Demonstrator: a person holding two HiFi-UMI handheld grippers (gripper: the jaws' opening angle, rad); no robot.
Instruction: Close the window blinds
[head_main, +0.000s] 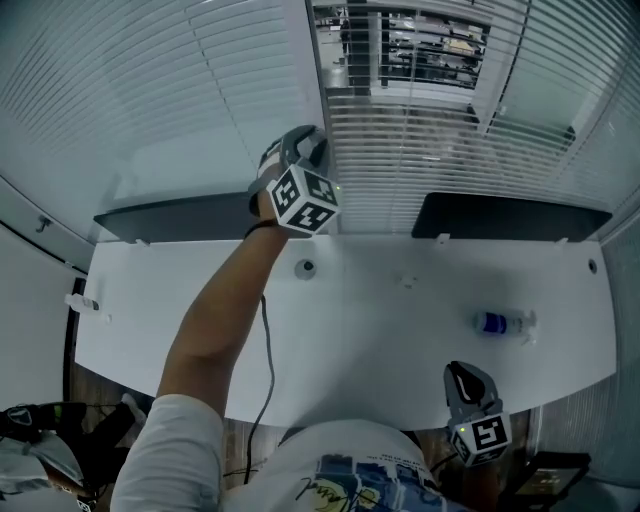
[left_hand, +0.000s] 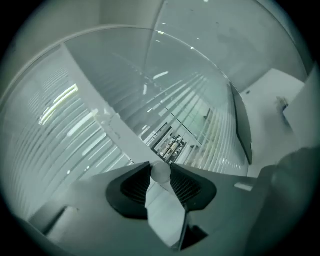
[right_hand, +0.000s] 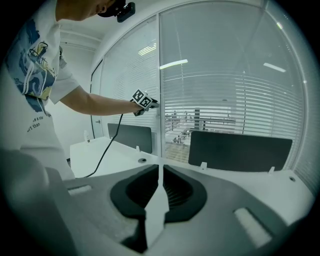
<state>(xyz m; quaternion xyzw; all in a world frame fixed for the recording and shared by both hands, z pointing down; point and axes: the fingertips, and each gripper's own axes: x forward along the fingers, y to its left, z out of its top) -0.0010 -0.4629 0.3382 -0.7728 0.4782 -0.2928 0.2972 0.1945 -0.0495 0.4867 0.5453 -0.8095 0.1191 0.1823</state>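
Looking at it, the job's barely started. The middle blinds (head_main: 410, 165) have slats tilted open, and you can see straight through near the top. The left gripper (head_main: 312, 142) is up at the window frame (head_main: 308, 60), jaws pinched on what looks like the tilt wand (left_hand: 160, 171), though it's hard to be sure. The right gripper (head_main: 460, 375) hangs low by the desk (head_main: 350, 330), jaws together and empty. Count: 2 grippers, 1 wand, 2 dark screens (head_main: 180, 217), 1 bottle (head_main: 497, 323).
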